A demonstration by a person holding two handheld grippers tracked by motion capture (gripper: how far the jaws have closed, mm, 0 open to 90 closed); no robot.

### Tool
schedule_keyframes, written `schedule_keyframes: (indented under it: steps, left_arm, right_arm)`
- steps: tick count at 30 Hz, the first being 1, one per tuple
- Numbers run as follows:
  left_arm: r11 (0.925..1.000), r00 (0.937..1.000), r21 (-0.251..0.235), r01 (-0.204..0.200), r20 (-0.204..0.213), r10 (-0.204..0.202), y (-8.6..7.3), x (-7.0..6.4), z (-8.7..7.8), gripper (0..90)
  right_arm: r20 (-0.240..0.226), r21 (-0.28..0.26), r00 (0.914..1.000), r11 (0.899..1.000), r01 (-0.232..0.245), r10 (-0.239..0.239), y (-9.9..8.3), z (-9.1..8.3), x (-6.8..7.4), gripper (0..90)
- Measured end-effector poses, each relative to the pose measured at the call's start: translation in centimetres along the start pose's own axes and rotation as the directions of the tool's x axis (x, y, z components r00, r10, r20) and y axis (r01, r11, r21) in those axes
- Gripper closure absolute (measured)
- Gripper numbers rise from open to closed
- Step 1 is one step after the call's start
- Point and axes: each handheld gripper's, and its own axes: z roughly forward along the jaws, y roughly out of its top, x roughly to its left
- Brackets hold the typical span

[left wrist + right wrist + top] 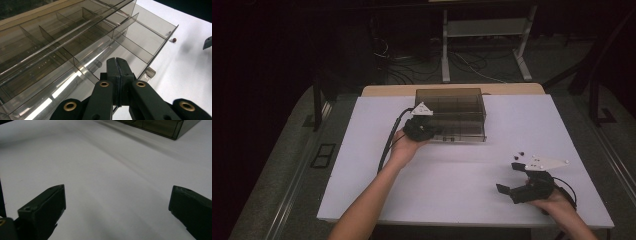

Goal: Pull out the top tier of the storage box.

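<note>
While its two black jaws are pressed flat together with nothing between them, the left gripper (117, 62) sits at the front edge of the smoky clear organizer box (82, 42), its tips lying over the transparent lid above one of the front compartments; whether they actually touch the plastic cannot be told. In the high view the left gripper (421, 129) is at the box's (457, 107) near left corner, held by the left hand (404, 147) with its cable trailing back toward the person. The box stands at the far middle of the white table (362, 175), its inner dividers forming rows of small compartments that look empty through the tinted lid. The right gripper (117, 202) has its jaws spread wide apart, holding nothing, with bare white tabletop between them. From above, the right gripper (512, 177) rests low near the front right of the table in the right hand (557, 200), well apart from the box. A few tiny dark beads (520, 151) lie on the table just beyond that gripper; one small reddish-brown bead (174, 39) also shows in the left gripper view, just beside the box's far corner. Beyond the table, a white frame (484, 35) and loose cables (412, 62) stand on the dark floor.
</note>
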Motion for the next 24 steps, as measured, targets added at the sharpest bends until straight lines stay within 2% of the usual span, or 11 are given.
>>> schedule_keyframes:
  steps: [8,16,18,24]
  left_arm:
    - [1.0000,1.0000,-0.004,-0.003,0.004,0.003,-0.3,-0.2,-0.3,89.3]
    - [0.9978,0.9996,-0.063,0.020,-0.019,-0.021,-0.8,0.0,-2.1,89.2]
    - [0.9977,0.9992,-0.064,0.020,-0.033,-0.022,-1.0,0.1,-2.4,89.2]
    - [0.9986,0.9993,-0.049,0.019,-0.031,-0.020,-1.3,0.3,-2.2,89.2]
  right_arm:
    - [0.001,0.002,1.0000,1.000,0.002,-0.002,0.0,0.0,0.0,0.5]
    - [0.001,0.001,1.0000,1.000,0.003,-0.003,0.0,0.0,0.0,0.5]
    - [0.000,0.004,1.0000,1.000,0.004,-0.004,0.0,0.1,0.0,0.6]
    - [0.000,0.006,1.0000,1.000,0.007,-0.007,0.0,0.1,0.1,0.5]
